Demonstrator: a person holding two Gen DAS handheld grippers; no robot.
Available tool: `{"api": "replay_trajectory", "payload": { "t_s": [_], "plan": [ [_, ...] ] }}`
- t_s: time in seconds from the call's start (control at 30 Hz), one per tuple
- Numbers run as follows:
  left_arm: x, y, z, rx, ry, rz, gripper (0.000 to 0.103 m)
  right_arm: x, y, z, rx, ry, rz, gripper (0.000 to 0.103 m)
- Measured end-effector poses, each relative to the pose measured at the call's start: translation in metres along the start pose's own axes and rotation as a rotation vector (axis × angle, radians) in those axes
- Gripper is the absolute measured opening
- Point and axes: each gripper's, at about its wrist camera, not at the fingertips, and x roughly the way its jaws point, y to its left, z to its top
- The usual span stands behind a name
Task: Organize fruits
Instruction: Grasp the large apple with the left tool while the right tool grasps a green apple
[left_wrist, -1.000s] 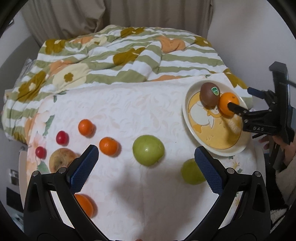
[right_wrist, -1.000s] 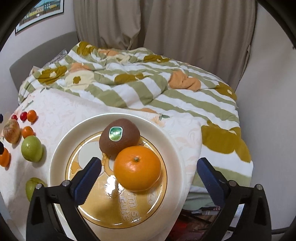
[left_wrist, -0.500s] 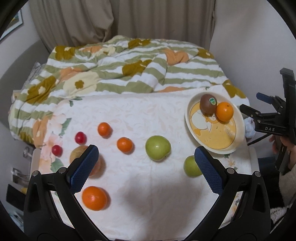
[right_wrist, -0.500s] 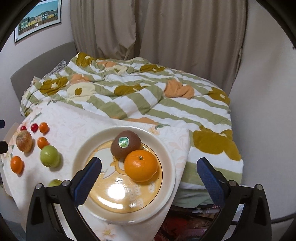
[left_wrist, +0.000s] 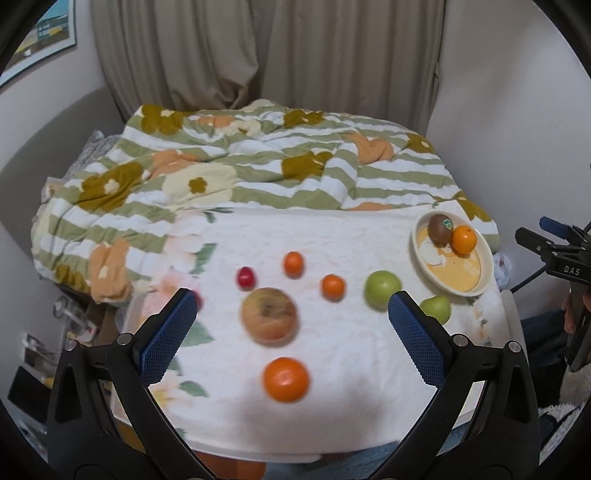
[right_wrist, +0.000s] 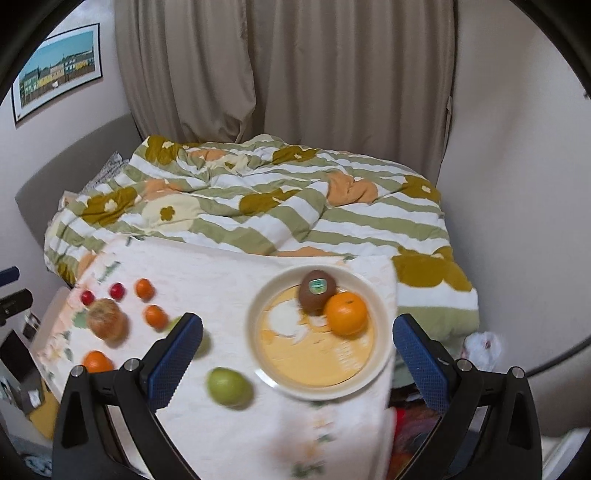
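A cream plate (right_wrist: 380, 332) (left_wrist: 484, 273) at the table's right end holds a brown kiwi (right_wrist: 317, 293) and an orange (right_wrist: 346, 313). Loose on the white cloth lie a green apple (left_wrist: 382, 288), a green pear (right_wrist: 229, 386) (left_wrist: 437, 308), a yellowish apple (left_wrist: 269, 319), a large orange (left_wrist: 285, 378), two small oranges (left_wrist: 293, 263) (left_wrist: 333, 286) and red fruits (left_wrist: 245, 277). My left gripper (left_wrist: 291, 332) is open and empty, high above the near fruits. My right gripper (right_wrist: 297, 354) is open and empty, high above the plate; it also shows in the left wrist view (left_wrist: 554, 251).
The white tablecloth (left_wrist: 332, 362) covers a small table in front of a bed with a striped floral duvet (left_wrist: 258, 173). Curtains (right_wrist: 295, 74) and walls stand behind. Clutter lies on the floor at the left (left_wrist: 74, 321).
Both grippers have pulled back and up from the table, so the fruits and plate look smaller. The right gripper has drawn away from the orange on the plate. No fruit moved.
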Motion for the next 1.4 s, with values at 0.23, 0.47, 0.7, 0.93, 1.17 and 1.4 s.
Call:
{"api": "replay_trajectory", "payload": {
  "t_s": [0.23,0.47,0.7,0.93,1.17,1.4],
  "plan": [
    [-0.006,0.056,-0.014,0.01,0.019,-0.036,0.103,-0.012,0.06,-0.018,0.029,0.011,-0.042,0.103],
    [0.01,0.092,-0.025,0.048,0.065,-0.094,0.103,-0.011,0.11,-0.039,0.048,0.038,-0.088,0.103],
    [0.049,0.101,-0.028,0.131,0.113,-0.137,0.103,0.013,0.142,-0.055,0.052,0.04,-0.089,0.103],
    [0.105,0.086,-0.036,0.157,0.182,-0.192,0.103,0.059,0.156,-0.066,-0.032,0.064,-0.078,0.103],
    [0.15,0.063,-0.046,0.183,0.237,-0.221,0.103,0.103,0.149,-0.072,-0.094,0.114,-0.073,0.102],
    [0.175,0.045,-0.048,0.206,0.264,-0.236,0.103,0.128,0.147,-0.07,-0.175,0.144,-0.059,0.098]
  ]
}}
